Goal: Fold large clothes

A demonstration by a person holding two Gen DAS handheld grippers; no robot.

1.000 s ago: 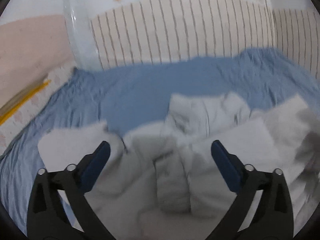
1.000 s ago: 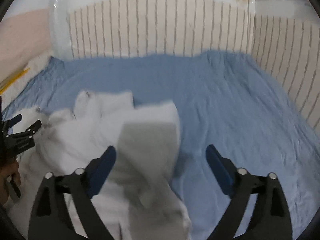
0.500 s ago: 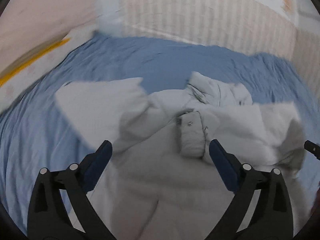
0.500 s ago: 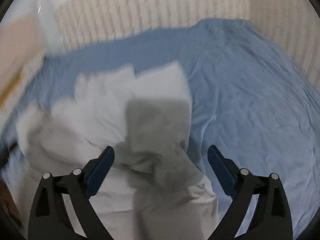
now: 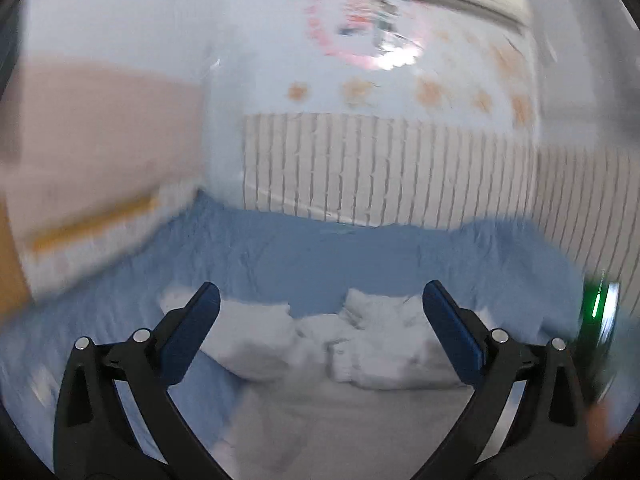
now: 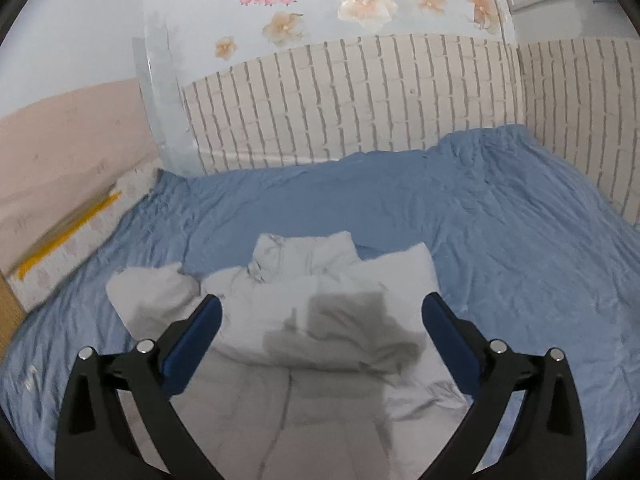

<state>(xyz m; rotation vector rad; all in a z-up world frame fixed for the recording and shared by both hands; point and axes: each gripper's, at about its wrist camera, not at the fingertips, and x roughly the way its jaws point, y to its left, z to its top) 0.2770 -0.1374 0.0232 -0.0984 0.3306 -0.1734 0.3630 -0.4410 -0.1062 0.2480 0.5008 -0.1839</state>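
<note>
A large white padded jacket (image 6: 304, 320) lies crumpled on the blue bed sheet (image 6: 500, 240), its hood toward the wall and both sleeves folded in over the body. It also shows in the blurred left wrist view (image 5: 340, 352). My left gripper (image 5: 320, 312) is open and empty, raised above the near part of the jacket. My right gripper (image 6: 322, 320) is open and empty, also above the jacket without touching it.
A white brick-pattern wall (image 6: 360, 100) runs behind the bed and along its right side. A pink headboard (image 6: 60, 152) and a yellow strip (image 6: 68, 232) lie at the left. A green-lit device (image 5: 600, 308) shows at the left view's right edge.
Both grippers have lifted and pulled back from the jacket, so the cameras tilt up toward the wall. The jacket lies lower in both views, sleeves still folded in.
</note>
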